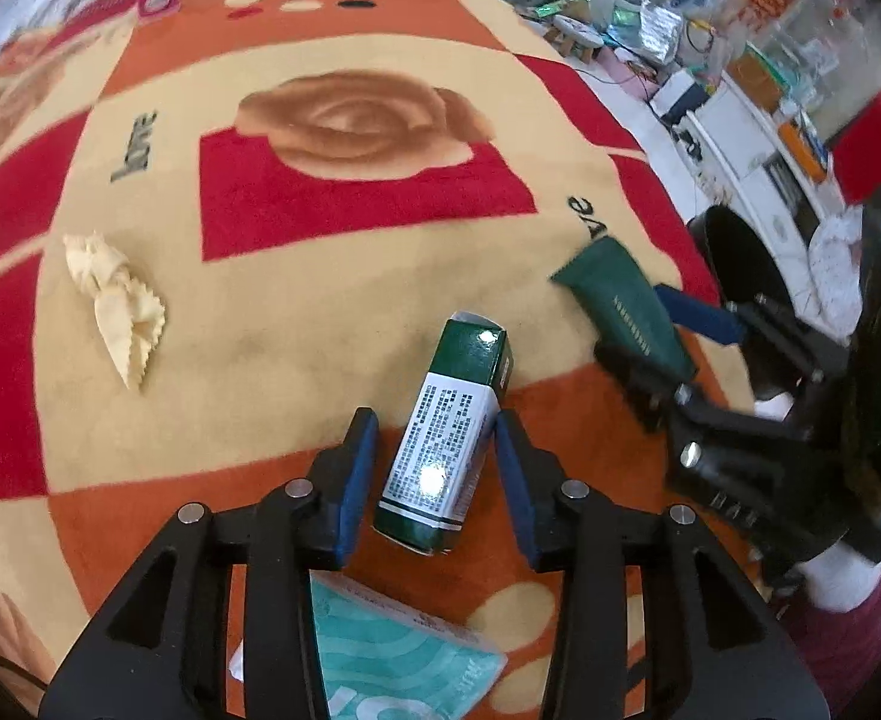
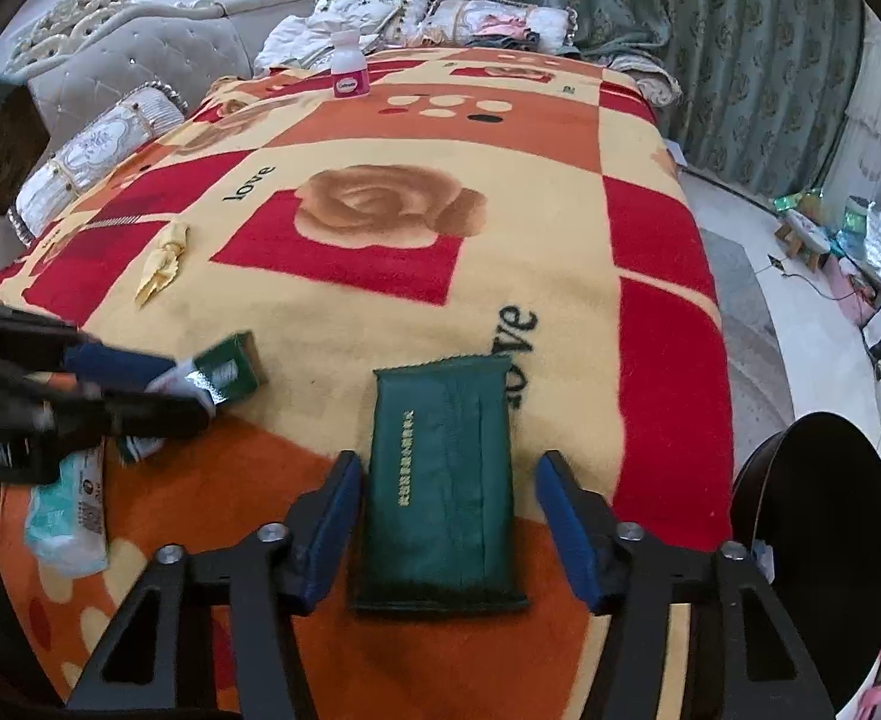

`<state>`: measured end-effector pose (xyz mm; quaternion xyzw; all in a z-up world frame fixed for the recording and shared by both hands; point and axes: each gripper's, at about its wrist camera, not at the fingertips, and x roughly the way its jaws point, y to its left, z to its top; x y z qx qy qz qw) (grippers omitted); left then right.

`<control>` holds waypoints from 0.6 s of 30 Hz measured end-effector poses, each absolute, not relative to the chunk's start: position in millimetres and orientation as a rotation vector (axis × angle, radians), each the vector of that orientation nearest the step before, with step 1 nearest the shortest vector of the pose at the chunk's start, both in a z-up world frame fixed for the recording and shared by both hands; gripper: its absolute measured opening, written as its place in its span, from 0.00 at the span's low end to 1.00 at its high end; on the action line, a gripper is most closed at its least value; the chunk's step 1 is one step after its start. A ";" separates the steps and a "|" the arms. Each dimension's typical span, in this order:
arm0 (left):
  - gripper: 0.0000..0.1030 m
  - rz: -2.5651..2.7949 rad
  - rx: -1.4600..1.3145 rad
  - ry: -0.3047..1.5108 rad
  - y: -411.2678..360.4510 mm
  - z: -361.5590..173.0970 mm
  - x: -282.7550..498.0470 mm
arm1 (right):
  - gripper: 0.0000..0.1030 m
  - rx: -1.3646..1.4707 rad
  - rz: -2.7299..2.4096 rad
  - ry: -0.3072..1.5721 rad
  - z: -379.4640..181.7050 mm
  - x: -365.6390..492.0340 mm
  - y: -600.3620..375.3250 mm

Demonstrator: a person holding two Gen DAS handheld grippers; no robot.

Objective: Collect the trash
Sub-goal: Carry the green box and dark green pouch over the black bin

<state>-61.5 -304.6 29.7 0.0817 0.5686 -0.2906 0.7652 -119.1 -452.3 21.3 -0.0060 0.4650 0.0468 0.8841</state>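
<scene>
Spread over the bed is a red, orange and cream blanket (image 2: pixel 380 300) with a rose and the word "love", and that is where my trash lies. My left gripper (image 1: pixel 434 468) points down over a green and white carton (image 1: pixel 446 426) lying on its side; the blue pads stand either side of it with a gap on the left, so I read them as apart, not pinching. Just below it sits a teal tissue pack (image 1: pixel 404 654). My right gripper (image 2: pixel 446 531) straddles a flat dark green pouch (image 2: pixel 440 492), jaws spread, neither pad touching it (gold print runs down its face). A crumpled yellow wrapper (image 1: pixel 113 306) lies well off to the left, and a white and pink bottle (image 2: pixel 347 69) stands upright near the pillows. Beside the bed, at the right, a black bin (image 2: pixel 824 546) stands open.
</scene>
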 end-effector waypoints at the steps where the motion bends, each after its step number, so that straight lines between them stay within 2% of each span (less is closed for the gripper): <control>1: 0.37 -0.628 0.196 1.230 -306.6 29.5 -62.7 | 0.47 -0.007 0.098 0.964 21.7 -118.2 -454.2; 2: 0.37 -0.625 0.215 1.226 -308.9 29.5 -64.0 | 0.41 -0.003 0.097 0.960 22.4 -118.0 -455.4; 3: 0.36 -0.625 0.231 1.223 -310.8 29.2 -64.8 | 0.39 0.000 0.096 0.957 22.9 -117.5 -456.6; 6: 0.21 -0.640 0.255 1.222 -313.2 28.4 -65.2 | 0.38 0.012 0.105 0.956 25.2 -118.8 -458.6; 7: 0.20 -0.644 0.249 1.228 -313.0 28.8 -64.1 | 0.38 0.014 0.104 0.950 27.2 -120.7 -460.1; 18: 0.19 -0.718 0.213 1.157 -342.9 63.5 -61.3 | 0.38 0.056 0.056 0.876 57.7 -141.7 -489.3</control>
